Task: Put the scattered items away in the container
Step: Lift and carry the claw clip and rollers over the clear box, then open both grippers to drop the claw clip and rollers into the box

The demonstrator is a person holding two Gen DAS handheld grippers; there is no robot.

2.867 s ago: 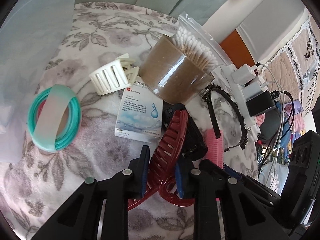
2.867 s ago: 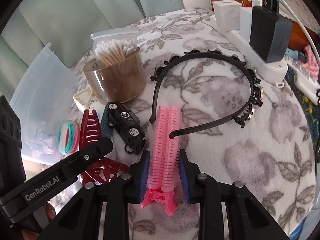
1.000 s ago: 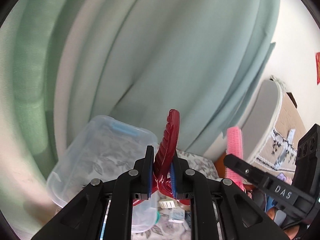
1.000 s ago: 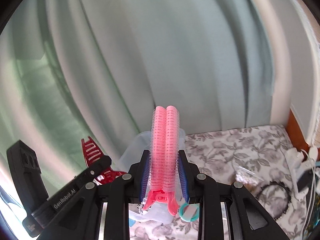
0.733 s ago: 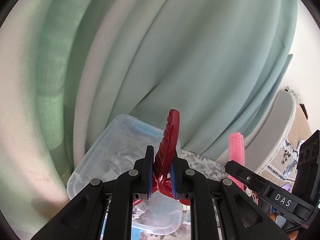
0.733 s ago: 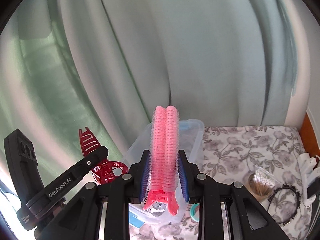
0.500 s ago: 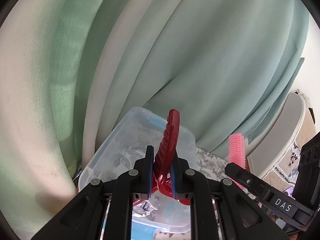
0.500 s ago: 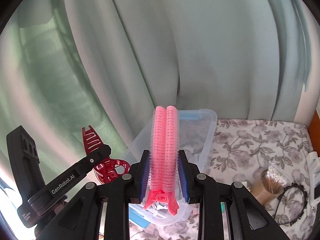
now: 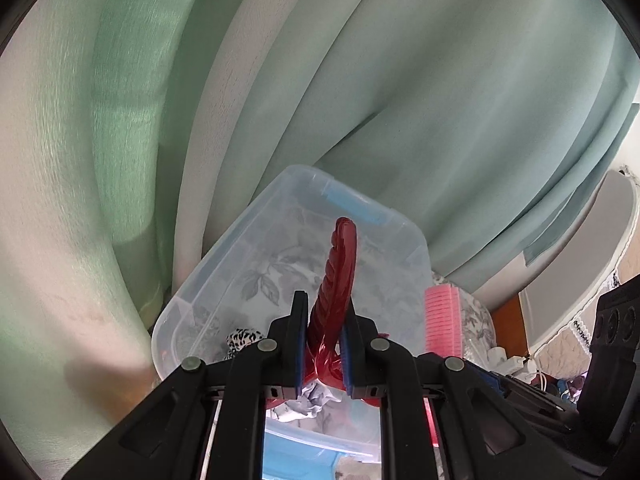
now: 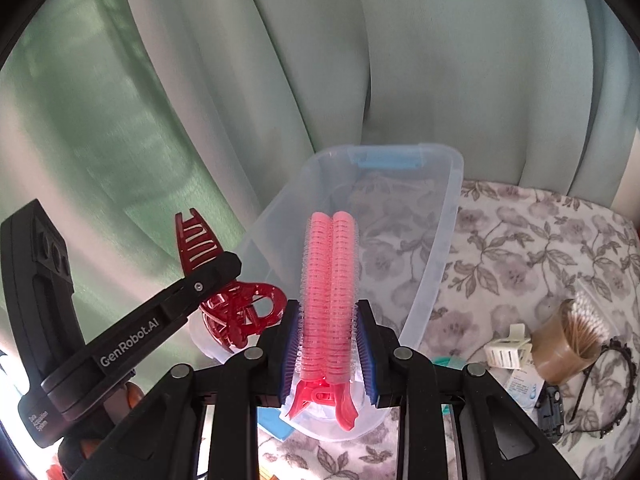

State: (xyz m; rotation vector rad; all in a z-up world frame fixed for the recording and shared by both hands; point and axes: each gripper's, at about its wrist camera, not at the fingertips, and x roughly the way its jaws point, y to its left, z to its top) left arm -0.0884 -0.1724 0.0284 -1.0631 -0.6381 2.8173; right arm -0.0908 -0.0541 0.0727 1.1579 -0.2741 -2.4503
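Note:
My left gripper (image 9: 323,312) is shut on a dark red claw hair clip (image 9: 338,272) and holds it above the near end of the clear plastic container (image 9: 256,216). My right gripper (image 10: 328,320) is shut on a pink roller hair clip (image 10: 330,280) and holds it over the near end of the same container (image 10: 436,248). The red clip and the left gripper's finger also show in the right wrist view (image 10: 236,312). The pink clip shows at the right in the left wrist view (image 9: 442,320). A leopard-print item (image 9: 242,338) lies inside the container.
Green curtains (image 10: 280,60) hang right behind the container. On the floral cloth (image 10: 520,240) at the right lie a white claw clip (image 10: 508,352), a brown cup of cotton swabs (image 10: 568,344), a black headband (image 10: 608,384), a small toy car (image 10: 550,404) and a small box (image 10: 524,384).
Both grippers lifted their clips off the cloth and carried them left over the container. In the last second both views tilted down, so the container fills more of each frame.

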